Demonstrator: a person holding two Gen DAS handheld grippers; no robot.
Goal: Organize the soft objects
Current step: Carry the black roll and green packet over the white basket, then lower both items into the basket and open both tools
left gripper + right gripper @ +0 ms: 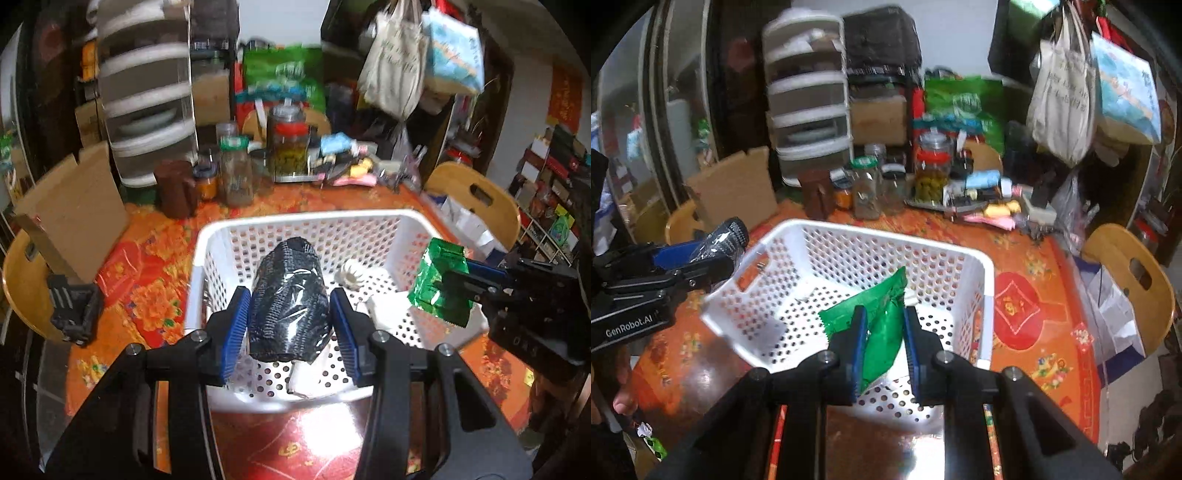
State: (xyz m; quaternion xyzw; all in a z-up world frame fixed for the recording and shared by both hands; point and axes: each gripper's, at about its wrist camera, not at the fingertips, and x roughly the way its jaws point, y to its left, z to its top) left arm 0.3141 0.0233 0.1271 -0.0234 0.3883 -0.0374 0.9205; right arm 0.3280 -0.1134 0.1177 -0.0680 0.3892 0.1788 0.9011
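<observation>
Crinkly green foil packet [882,332] over perforated white basket [960,258].

Back clutter motion-blurred both views; tote bag [393,66] print unreadable. Black roll [290,301] hides part of the basket [295,221] floor; white items under it partly covered, unidentifiable. Small white thing [351,275] by basket's far wall too blurred to name. Green packet [877,328] lower end hidden between fingers. Chair [20,284] cut by left edge.
</observation>
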